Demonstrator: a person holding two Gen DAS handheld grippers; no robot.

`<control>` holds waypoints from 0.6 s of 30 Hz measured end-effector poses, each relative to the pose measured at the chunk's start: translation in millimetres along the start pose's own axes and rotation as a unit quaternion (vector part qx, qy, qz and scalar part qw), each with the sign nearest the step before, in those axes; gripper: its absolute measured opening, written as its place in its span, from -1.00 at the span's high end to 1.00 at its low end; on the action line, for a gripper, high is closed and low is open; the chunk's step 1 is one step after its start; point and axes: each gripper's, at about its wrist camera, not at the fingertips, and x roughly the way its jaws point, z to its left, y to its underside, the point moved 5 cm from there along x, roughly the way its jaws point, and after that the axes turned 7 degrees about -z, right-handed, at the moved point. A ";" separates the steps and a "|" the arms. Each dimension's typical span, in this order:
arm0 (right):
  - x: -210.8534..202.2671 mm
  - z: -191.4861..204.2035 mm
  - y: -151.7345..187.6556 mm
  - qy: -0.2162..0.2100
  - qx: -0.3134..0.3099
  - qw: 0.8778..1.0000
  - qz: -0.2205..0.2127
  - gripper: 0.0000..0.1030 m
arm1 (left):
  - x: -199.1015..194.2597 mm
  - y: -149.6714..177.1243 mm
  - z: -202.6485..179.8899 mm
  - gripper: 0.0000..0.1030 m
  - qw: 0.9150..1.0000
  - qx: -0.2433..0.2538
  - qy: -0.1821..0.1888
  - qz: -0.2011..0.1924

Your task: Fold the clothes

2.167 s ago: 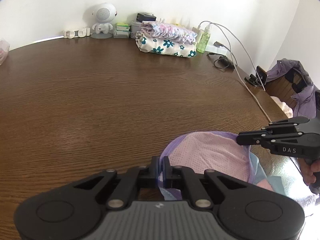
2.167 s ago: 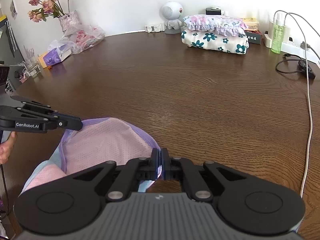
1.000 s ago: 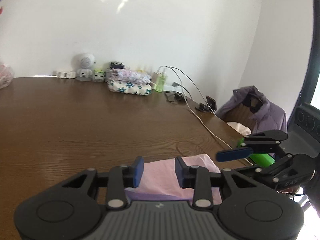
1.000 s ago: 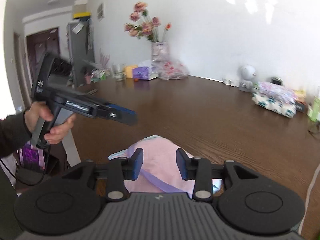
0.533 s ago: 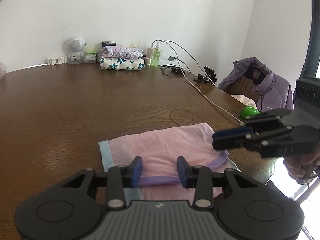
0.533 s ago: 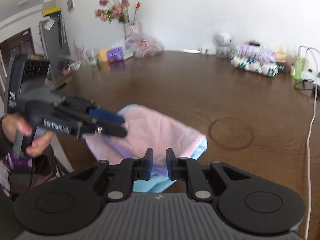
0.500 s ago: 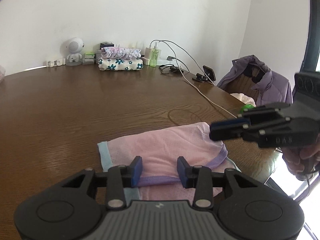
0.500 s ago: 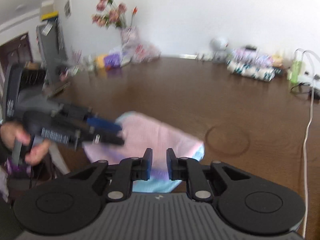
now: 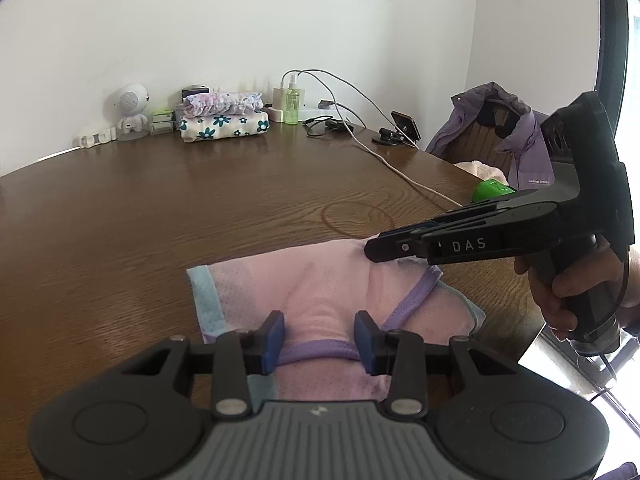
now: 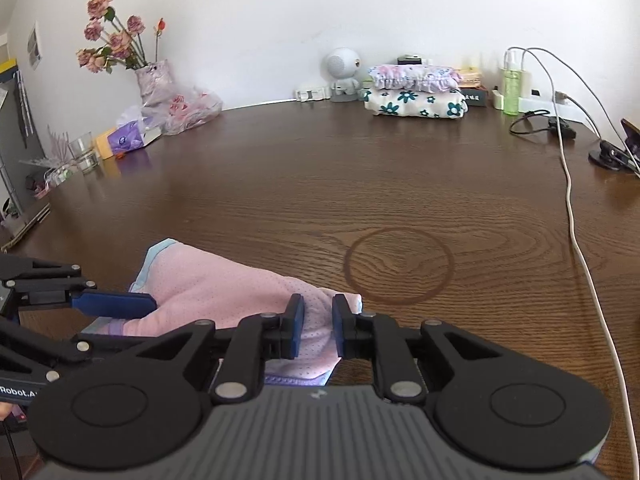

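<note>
A pink mesh garment [image 9: 320, 280] with lilac binding and a pale blue band lies flat at the near edge of the brown wooden table [image 9: 200, 208], partly folded, its blue-edged corner towards the table's middle. The left gripper [image 9: 319, 340] hangs low over the near hem with its blue pads [image 9: 274, 336] standing apart; the lilac trim runs between them, and the pads do not press the cloth. The right gripper [image 10: 316, 330] has its jaws much narrower, a slim gap remaining after a recent closing motion; pink fabric shows in that gap, though whether the pads actually pinch it cannot be told from either view. In the left wrist view this tool's black body (lettered DAS) crosses over the garment's far right corner, held by a hand [image 9: 568, 284] at the table edge. A dark ring mark [image 10: 400, 266] in the wood lies just beyond the garment. Along the far wall stand two folded floral garments [image 10: 416, 92], stacked, a small white robot-shaped speaker [image 10: 343, 70] beside them, a green bottle [image 10: 511, 92] and a white power strip. A white cable [image 10: 576, 240] trails along the right side of the table, clear of the cloth. A vase of dried roses [image 10: 154, 76] and a tissue pack occupy the left; a purple jacket [image 9: 520, 136] drapes a chair on the right.
</note>
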 end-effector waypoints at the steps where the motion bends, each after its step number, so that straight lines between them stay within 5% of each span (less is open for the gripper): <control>1: -2.5 -1.8 -0.8 0.002 0.009 1.000 -0.003 0.69 | 0.2 -0.9 1.0 0.28 1.000 -0.004 0.004 0.001; 7: -20.5 -30.1 -13.1 -0.017 0.123 0.992 -0.018 0.56 | -10.9 -30.2 17.8 0.21 0.997 -0.054 0.049 -0.009; 12: -5.4 -60.2 -9.3 -0.049 0.243 0.968 0.032 0.57 | 16.1 -45.1 -9.5 0.22 0.997 0.050 0.053 0.013; 15: 1.5 -64.0 -3.3 -0.062 0.280 0.957 0.051 0.57 | 27.0 -32.2 -18.3 0.25 0.996 0.059 0.058 0.036; 18: 7.6 -65.1 3.5 -0.075 0.314 0.944 0.063 0.88 | 31.3 -22.8 -17.3 0.25 0.996 0.055 0.054 0.045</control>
